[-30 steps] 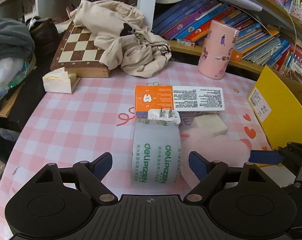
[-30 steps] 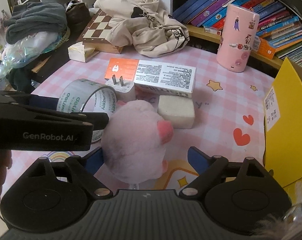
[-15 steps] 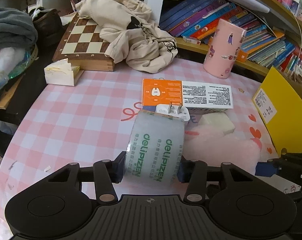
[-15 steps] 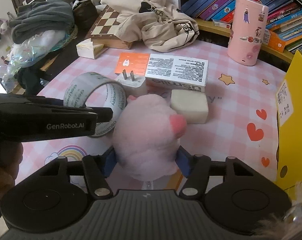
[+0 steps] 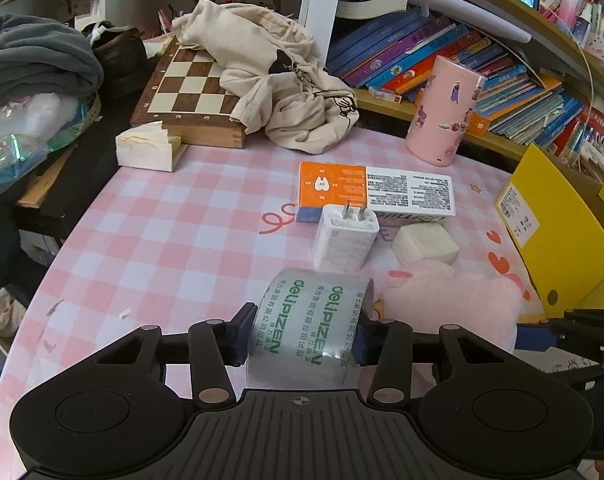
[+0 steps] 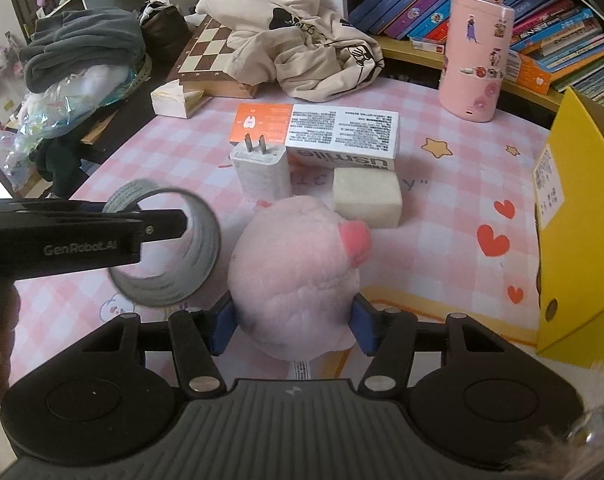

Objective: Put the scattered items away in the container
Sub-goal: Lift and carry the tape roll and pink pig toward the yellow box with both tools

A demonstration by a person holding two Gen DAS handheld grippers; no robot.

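**What everything is made of**

From my seat, the tape roll [image 5: 307,332] looks like glossy clear plastic film. The pig toy [image 6: 298,276] is soft pink plush, fuzzy all over. The charger [image 5: 345,238] is smooth matt white plastic with two bare metal prongs. The box [image 5: 375,189] is printed card. The tablecloth [image 5: 174,240] looks smooth, the chessboard [image 5: 186,88] polished wood, the hoodie [image 5: 286,80] limp cream cloth.

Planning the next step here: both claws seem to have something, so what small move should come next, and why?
Probably lift both and swing toward the yellow container. The left claw is shut on the tape roll, the right claw on the pink plush toy; their jaws have just closed. The charger and sponge block remain on the table.
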